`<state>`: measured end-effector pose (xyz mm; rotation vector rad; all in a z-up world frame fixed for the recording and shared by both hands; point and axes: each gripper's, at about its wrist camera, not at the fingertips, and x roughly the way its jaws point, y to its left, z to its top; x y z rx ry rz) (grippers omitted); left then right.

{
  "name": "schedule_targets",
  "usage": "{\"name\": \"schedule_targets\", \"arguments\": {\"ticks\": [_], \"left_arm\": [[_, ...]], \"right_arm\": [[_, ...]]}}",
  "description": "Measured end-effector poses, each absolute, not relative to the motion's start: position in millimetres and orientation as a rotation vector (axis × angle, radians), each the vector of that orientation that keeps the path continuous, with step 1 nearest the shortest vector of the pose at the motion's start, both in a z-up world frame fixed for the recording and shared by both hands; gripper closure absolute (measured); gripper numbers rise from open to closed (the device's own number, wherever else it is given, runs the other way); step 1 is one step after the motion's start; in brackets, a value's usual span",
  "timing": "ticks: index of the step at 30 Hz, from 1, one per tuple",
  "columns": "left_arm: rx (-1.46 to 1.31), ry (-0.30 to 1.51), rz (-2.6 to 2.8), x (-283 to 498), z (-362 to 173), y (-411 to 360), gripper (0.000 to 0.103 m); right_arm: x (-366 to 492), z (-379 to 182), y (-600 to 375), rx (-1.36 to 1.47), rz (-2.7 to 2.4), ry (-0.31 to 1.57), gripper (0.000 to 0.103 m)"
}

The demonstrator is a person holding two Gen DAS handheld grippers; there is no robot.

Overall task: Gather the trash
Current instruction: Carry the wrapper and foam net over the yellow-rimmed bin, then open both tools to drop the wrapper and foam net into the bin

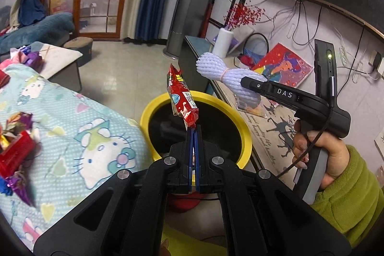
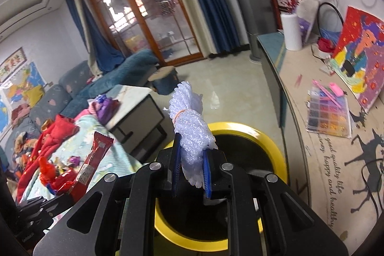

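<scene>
My left gripper (image 1: pixel 194 130) is shut on the lower end of a red snack wrapper (image 1: pixel 182 97), which stands up above the black bin with a yellow rim (image 1: pixel 153 109). My right gripper (image 2: pixel 192 145) is shut on a white foam net bundle (image 2: pixel 189 116) tied with a rubber band, held over the same bin's yellow rim (image 2: pixel 264 138). In the left wrist view the right gripper (image 1: pixel 252 83) holds the foam net (image 1: pixel 223 73) to the right of and beyond the bin, in a hand with a green sleeve (image 1: pixel 348 184). In the right wrist view the red wrapper (image 2: pixel 92 160) shows at lower left.
A cartoon-cat blanket (image 1: pixel 96 136) lies left of the bin with several shiny wrappers (image 1: pixel 14 150) on it. A low table (image 2: pixel 134 100) stands beyond. On the right a long cabinet (image 2: pixel 300 78) carries a white vase (image 2: pixel 291 32), a bead box (image 2: pixel 328 114) and a painting (image 2: pixel 360 52).
</scene>
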<state>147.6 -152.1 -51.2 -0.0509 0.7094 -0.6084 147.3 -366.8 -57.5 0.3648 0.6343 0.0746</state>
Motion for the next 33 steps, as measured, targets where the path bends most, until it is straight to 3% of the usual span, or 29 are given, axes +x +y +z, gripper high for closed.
{"name": "schedule_targets", "arguments": {"ticks": [24,29,30,33], "left_arm": [[-0.047,0.878,-0.636,193.4,-111.9,-196.1,0.103],[-0.057,0.890,-0.616,196.9,-115.9,-194.9,0.103],[-0.060,0.890,-0.607,197.6,-115.5,-193.7,0.100],[-0.075,0.879,-0.596,197.7,-111.7,-189.4,0.073]], "right_arm": [[167.2,-120.9,-381.9,0.415,0.007,0.864,0.085],[167.9,-122.9,-385.1,0.428,-0.007,0.872,0.075],[167.8,-123.3,-386.5,0.434,-0.010,0.872,0.073],[167.0,-122.9,-388.9,0.440,-0.024,0.868,0.066]]}}
